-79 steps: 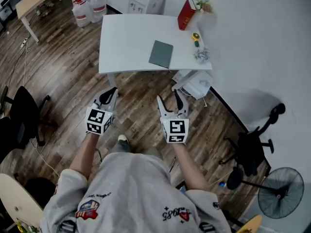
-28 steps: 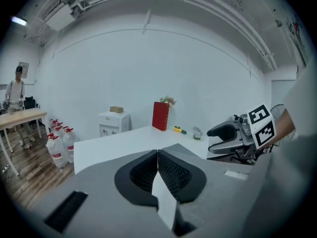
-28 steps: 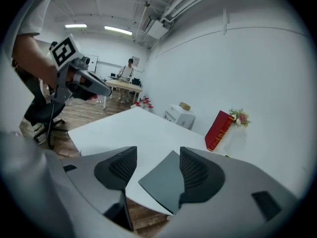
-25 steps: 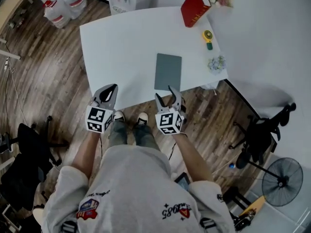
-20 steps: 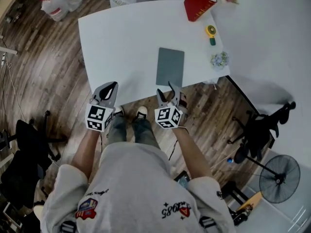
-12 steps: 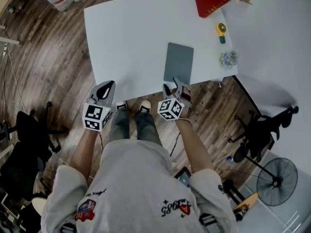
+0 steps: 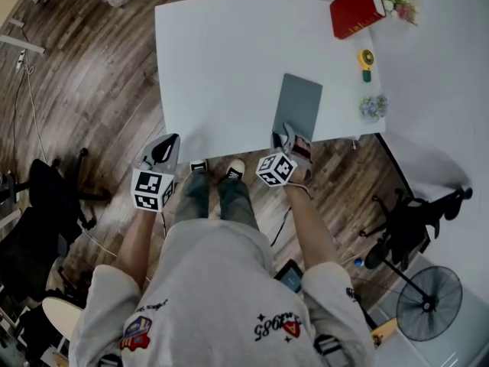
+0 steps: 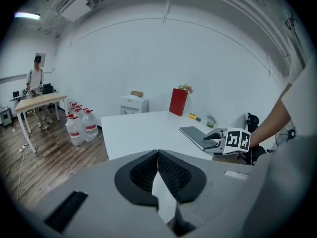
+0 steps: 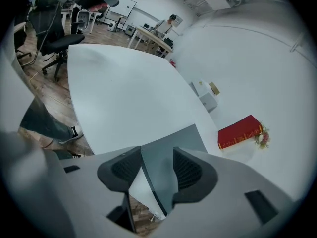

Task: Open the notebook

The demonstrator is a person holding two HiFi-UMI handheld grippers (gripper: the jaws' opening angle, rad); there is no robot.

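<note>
Our right hand-held gripper [image 7: 284, 134] sits at the near edge of the surface [image 7: 221, 60], tilted downward, with its marker cube toward us. Its jaws have just been closing but stand apart, and the near end of the notebook [image 7: 299, 102] lies between them; we cannot tell whether either pad touches the cover. The notebook is grey, closed and flat, lying at the near right part of the white surface with its short end almost at the edge.

Our left hand-held gripper [image 7: 170, 142] has its jaws together with nothing between them. It hovers off the near left corner of the surface, above the wooden floor [image 7: 84, 90], well apart from the notebook.

Farther out, a red book [image 7: 355, 8] stands tilted at the far right corner, beside a small bunch of flowers [image 7: 403, 6]. Between the book and the notebook's right side lie a little yellow and green thing [image 7: 366, 58] and a small pale posy [image 7: 373, 107]. Below the surface's edge our shoes [image 7: 235, 169] show on the floor. To the right stand a black office chair [image 7: 405, 220] and a fan [image 7: 424, 304]
</note>
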